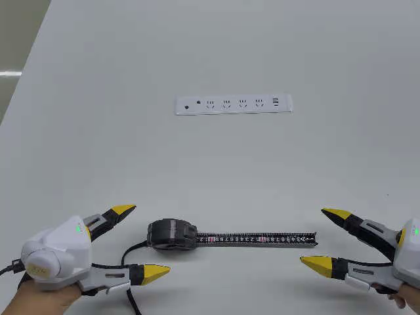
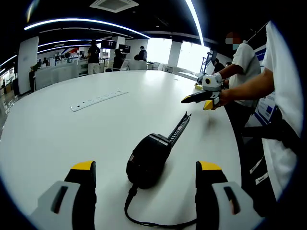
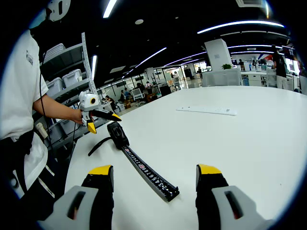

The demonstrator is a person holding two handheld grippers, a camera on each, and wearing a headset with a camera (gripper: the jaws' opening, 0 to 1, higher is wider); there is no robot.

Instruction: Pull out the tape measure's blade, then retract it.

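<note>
The yellow-tipped left gripper (image 2: 146, 166) has its jaws wide apart. The black plastic tape measure case (image 2: 147, 160) lies between them on the white table (image 2: 57, 139), touching neither. Its dark blade (image 2: 178, 128) stretches toward the right gripper (image 2: 196, 102).

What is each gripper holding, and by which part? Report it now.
Nothing is held. The left gripper and the right gripper are both open, neither touching the tape measure, which lies on the table with its blade out.

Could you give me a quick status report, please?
Left gripper open, by the tape measure case. Blade out, flat on the table. Right gripper open near its tip, no contact. Power strip well clear.
</note>
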